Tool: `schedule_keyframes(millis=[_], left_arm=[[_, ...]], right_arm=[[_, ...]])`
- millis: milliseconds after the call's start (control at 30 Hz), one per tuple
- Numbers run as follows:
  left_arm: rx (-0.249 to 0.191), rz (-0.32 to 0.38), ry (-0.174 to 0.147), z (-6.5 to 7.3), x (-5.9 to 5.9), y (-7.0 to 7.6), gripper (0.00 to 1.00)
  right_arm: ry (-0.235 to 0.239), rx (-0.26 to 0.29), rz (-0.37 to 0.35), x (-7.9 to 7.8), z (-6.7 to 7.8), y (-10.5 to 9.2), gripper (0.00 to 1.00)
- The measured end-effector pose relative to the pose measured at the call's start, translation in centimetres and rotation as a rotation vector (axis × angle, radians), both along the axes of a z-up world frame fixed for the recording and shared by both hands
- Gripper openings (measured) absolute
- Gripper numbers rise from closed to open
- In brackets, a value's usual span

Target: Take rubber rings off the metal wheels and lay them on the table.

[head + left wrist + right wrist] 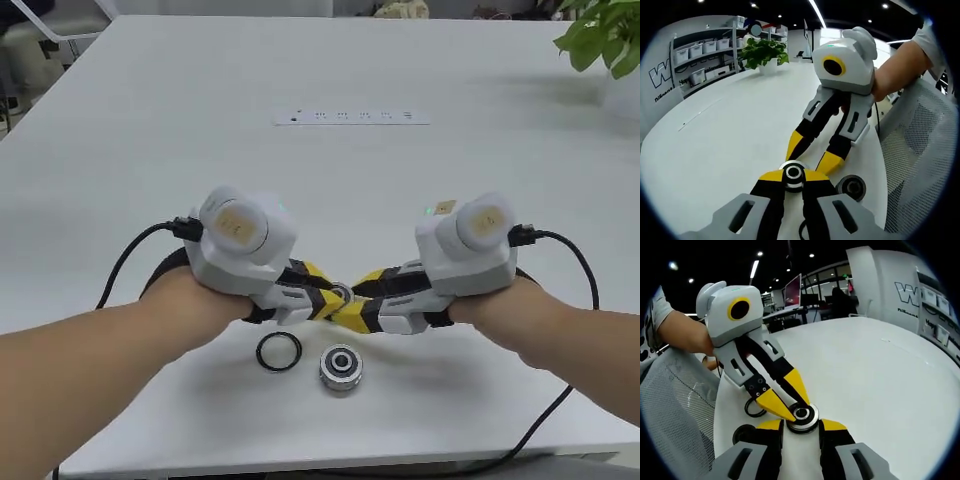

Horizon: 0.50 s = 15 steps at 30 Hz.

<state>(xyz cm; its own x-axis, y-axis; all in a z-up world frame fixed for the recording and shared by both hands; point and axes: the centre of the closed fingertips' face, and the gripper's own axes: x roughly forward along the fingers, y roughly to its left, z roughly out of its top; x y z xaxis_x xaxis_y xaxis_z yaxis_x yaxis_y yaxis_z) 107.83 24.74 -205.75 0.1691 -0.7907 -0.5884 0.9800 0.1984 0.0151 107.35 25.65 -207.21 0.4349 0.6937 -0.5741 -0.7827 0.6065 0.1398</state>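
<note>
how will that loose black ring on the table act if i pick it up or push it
The rubber ring looks thin and open in the middle, so probably very light and floppy, sagging when pinched. Lying flat on the table, it should drag rather than roll.

Office-lab space: long white table (200, 150), shelves (700, 65) of storage bins (695, 50), monitors (792, 290), potted plant (762, 52), mesh chair (920, 150).

In the head view the held wheel (342, 293) is nearly hidden between the left claw (792, 175) and right claw (802, 424). The plant (605, 35) is cut off at the corner. In the left gripper view the loose ring (801, 230) sits mostly behind the left claw.
</note>
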Motion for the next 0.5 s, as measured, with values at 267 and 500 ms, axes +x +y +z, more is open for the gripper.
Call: schedule_keyframes(millis=[267, 500], left_arm=[[-0.004, 0.014, 0.000, 0.00, 0.07, 0.01, 0.07], [-0.007, 0.021, 0.001, 0.01, 0.10, 0.07, 0.07]], right_arm=[[-0.031, -0.027, 0.018, -0.19, -0.18, -0.26, 0.23], [-0.039, -0.043, 0.019, -0.46, -0.25, -0.61, 0.19]])
